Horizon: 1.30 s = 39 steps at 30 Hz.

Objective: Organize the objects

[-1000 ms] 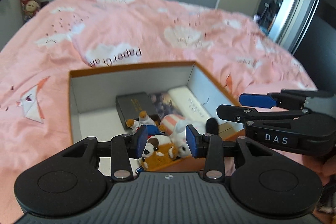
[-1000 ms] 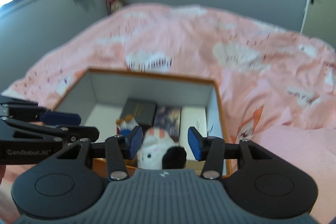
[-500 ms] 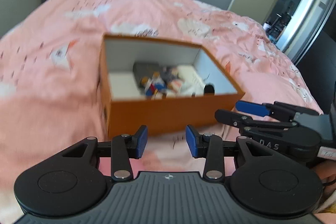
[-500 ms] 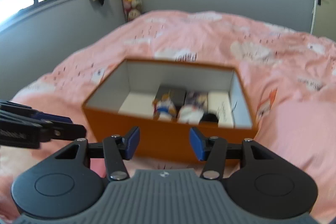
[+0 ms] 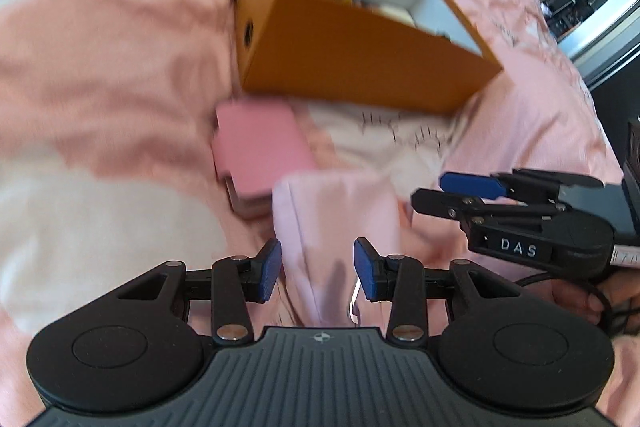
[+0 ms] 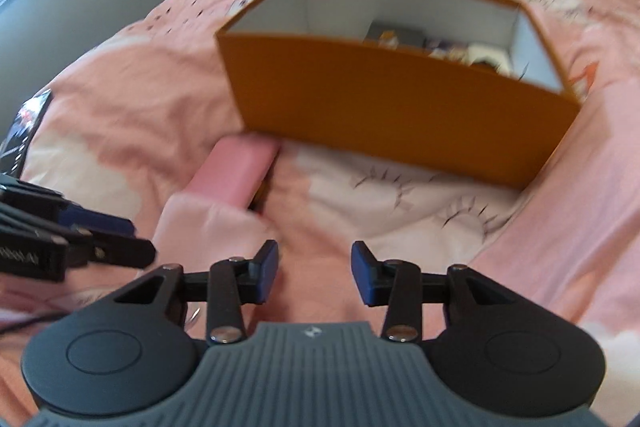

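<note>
The left gripper's jaws stand apart with nothing clamped; a pale pink fold of cloth lies under the gap. The right gripper's jaws are closing on nothing, only the pink bedspread below them. Just ahead of both, a pink case lies on the bed, close to the near wall of the orange box. The box is open-topped and holds several small things, too blurred to name. The two grippers hang side by side.
</note>
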Tool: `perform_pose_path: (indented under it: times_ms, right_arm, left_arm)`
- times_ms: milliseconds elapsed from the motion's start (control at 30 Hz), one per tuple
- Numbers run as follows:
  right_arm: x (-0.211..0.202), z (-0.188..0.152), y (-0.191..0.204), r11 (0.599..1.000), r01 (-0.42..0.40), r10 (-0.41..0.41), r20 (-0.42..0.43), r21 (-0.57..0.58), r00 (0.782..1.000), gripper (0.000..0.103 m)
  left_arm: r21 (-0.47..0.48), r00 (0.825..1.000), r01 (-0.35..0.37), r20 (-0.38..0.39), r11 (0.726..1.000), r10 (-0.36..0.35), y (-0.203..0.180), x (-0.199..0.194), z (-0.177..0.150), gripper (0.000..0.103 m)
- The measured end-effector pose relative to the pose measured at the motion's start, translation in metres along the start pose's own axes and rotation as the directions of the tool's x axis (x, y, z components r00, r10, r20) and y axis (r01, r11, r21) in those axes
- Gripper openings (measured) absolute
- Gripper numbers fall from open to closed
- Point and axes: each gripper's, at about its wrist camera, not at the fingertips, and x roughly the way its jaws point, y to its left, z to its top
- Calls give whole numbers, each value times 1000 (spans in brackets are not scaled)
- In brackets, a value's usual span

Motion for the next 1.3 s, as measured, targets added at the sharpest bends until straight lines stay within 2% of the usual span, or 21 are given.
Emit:
perform_pose_path:
  times_ms: [100, 233, 400, 500, 567, 667, 933, 1067, 1200, 1300]
  right_arm:
    - [-1, -4, 3, 1000, 8, -8, -8, -9, 1000, 43]
    - [0, -5, 4, 1000, 24, -25, -32, -20, 999, 44]
    - [11, -13, 6, 998, 27, -33, -120, -51, 992, 44]
    - [9, -14, 3, 998, 39, -44, -115, -39, 992, 44]
    - [5, -13, 0, 998, 57, -59, -95, -26, 994, 44]
    - [0, -11, -8, 996, 90, -90, -66, -1, 994, 44]
    - [-12, -9, -12, 990, 141, -141, 1, 14, 990, 44]
    - [-15, -9, -12, 989, 146, -146, 15, 0, 989, 44]
    - [-5, -14, -5, 992, 109, -111, -41, -56, 993, 45]
    - [3, -16, 4, 992, 71, -78, -63, -101, 995, 49]
  left_arm:
    - [-28, 998, -12, -57, 1000, 10, 4, 10, -8, 46]
    - [-42, 993, 14, -115, 999, -19, 4, 23, -15, 46]
    - [-19, 992, 17, -125, 1000, -19, -1, 26, -18, 41]
    - [-16, 995, 22, -96, 1000, -24, -3, 22, -18, 36]
    - [-30, 997, 53, -50, 998, -54, -2, 15, -16, 32]
    - [-39, 996, 87, 10, 995, -87, -4, 8, -7, 30]
    - [8, 986, 91, 136, 996, -91, -31, 6, 20, 28]
    - [-69, 982, 123, 153, 990, -111, -30, 9, 30, 28]
    - [-154, 981, 132, 161, 979, -107, -22, 18, 34, 28]
    - [-203, 979, 169, 150, 964, -140, -17, 25, 33, 28]
